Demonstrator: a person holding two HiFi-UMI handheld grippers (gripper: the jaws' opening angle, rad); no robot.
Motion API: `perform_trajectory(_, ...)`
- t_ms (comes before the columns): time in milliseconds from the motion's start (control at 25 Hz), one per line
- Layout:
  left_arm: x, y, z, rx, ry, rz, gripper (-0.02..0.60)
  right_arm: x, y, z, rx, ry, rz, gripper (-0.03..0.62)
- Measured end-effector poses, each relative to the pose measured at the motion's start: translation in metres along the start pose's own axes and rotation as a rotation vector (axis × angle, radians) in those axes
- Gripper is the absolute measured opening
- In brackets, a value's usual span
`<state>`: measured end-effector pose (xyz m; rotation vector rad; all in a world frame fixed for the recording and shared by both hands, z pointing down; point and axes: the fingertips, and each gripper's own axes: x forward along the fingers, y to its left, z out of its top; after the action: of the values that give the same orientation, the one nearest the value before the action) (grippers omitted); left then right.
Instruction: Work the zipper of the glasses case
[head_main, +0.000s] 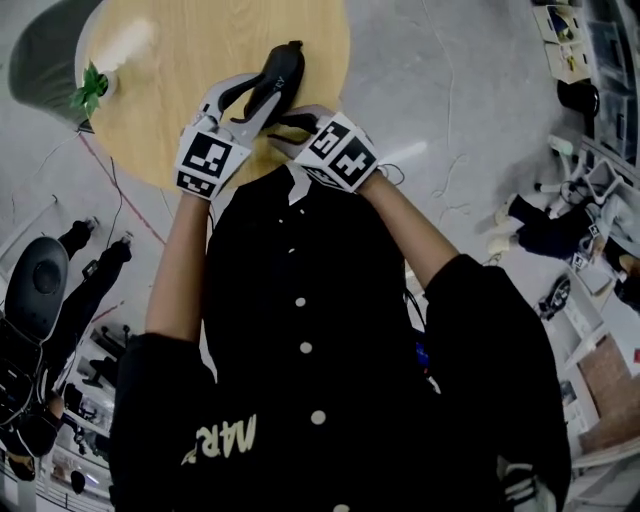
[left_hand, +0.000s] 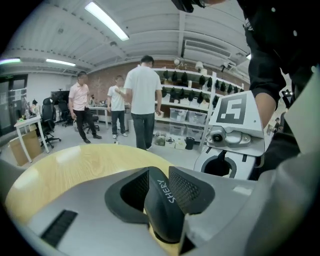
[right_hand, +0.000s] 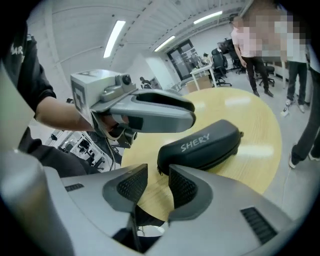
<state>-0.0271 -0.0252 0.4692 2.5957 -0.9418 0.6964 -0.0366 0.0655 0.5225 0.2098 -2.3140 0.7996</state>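
Note:
A black zippered glasses case (head_main: 277, 74) with white "SHERY" lettering lies over the near part of a round wooden table (head_main: 170, 60). In the left gripper view the case (left_hand: 162, 205) fills the gap between the ribbed pads, and my left gripper (left_hand: 159, 192) is shut on its near end. My right gripper (right_hand: 157, 182) is open with nothing between its pads. It hovers just short of the case (right_hand: 202, 145), whose end with the zipper seam faces it. One long jaw of the left gripper (right_hand: 155, 111) reaches over the case from the left.
A small green plant (head_main: 92, 90) stands at the table's left edge. Three people (left_hand: 142, 100) stand beyond the table in front of shelving (left_hand: 192, 100). Office chairs (head_main: 35, 285) and cables sit on the floor to the left.

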Motion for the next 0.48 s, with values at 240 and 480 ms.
perform_trajectory(240,-0.040,0.011,0.052,-0.056,-0.180,0.199,0.010,-0.075,-0.022,0.062,-0.140,-0.233,-0.059,0.059)
perform_trajectory(480,-0.091,0.015,0.100,-0.067,-0.281,0.394,0.003,-0.151,-0.041,0.120,-0.195,-0.405,-0.137,0.002)
